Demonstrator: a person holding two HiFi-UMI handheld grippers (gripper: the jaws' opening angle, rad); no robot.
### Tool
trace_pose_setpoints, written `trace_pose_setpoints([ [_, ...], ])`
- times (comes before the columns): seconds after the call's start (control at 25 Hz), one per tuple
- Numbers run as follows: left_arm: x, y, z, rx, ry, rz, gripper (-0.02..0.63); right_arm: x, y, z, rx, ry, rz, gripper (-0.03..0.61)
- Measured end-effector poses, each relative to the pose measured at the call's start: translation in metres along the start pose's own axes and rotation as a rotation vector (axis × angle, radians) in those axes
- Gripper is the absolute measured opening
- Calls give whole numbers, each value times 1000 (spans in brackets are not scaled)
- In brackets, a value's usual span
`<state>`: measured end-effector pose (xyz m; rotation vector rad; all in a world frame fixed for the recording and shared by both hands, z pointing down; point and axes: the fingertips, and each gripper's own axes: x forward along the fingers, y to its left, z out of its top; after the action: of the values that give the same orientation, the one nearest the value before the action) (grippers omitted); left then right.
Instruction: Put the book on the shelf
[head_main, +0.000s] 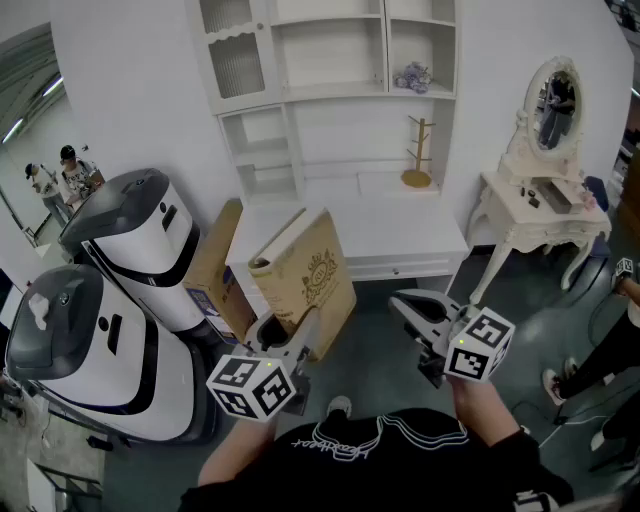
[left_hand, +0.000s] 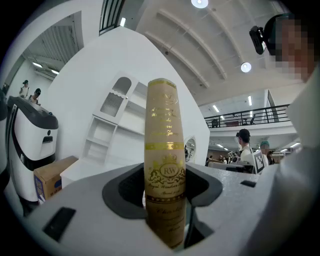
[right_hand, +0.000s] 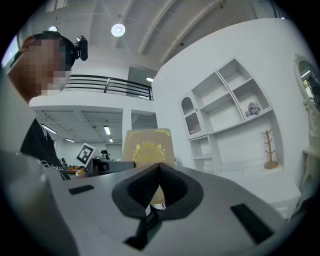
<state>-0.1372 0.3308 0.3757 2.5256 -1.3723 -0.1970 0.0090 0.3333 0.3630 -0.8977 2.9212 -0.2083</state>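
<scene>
A tan book (head_main: 305, 275) with gold print stands upright in the air before the white desk (head_main: 400, 240). My left gripper (head_main: 290, 335) is shut on its lower end. In the left gripper view the gold spine (left_hand: 162, 145) fills the gap between the two jaws of the left gripper (left_hand: 164, 175). The white shelf unit (head_main: 330, 90) rises behind the desk, with mostly bare compartments. My right gripper (head_main: 402, 302) hovers to the right of the book, shut with nothing in it. In the right gripper view the right gripper (right_hand: 159, 166) has its pads meeting, and the book's cover (right_hand: 148, 147) shows beyond them.
Two large white machines (head_main: 110, 300) stand at the left, with a cardboard box (head_main: 215, 265) beside the desk. A wooden peg stand (head_main: 417, 150) sits on the desk's back. A white dressing table with an oval mirror (head_main: 545, 190) is at the right. A person's feet (head_main: 560, 385) show at the far right.
</scene>
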Motion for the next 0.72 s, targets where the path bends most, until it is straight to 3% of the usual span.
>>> trace_pose_setpoints([
  [0.56,-1,-6,2,4,9,-10,199,-4,2,-1,14,0,-3,6],
  [0.72,3,3,2,17,7,-18,199,2,3,0,-30,-20,-9,6],
])
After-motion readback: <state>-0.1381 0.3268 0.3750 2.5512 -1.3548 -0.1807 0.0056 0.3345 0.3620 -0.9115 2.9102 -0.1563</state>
